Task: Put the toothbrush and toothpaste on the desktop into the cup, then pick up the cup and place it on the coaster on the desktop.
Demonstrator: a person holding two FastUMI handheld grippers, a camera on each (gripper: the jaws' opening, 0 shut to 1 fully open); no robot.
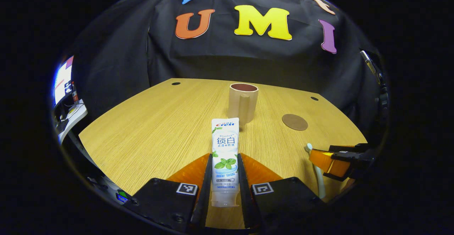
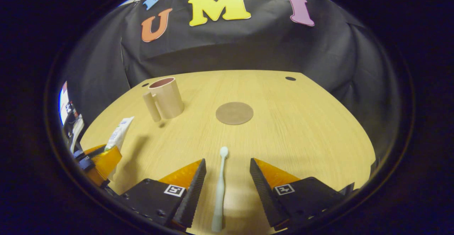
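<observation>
Wooden desktop [image 1: 149, 128] runs back to a dark cloth wall, and every task thing sits ahead of the jaws. The left gripper [image 1: 225, 178] has its jaws narrow, both fingers pressing the sides of the toothpaste [image 1: 225, 153], whose crimped end points forward toward the cup [image 1: 243, 102] standing upright straight beyond it. The right gripper [image 2: 224, 181] has its jaws wide, the toothbrush [image 2: 221, 181] lying lengthwise in the gap between them, touching neither finger as far as I can tell. The coaster [image 2: 234, 113] lies bare ahead of the right jaws, well apart from the cup. For the tube, I judge a firm, level grip matters: lift clear, tip it upright over the cup's mouth, and release only once its end is inside the rim.
</observation>
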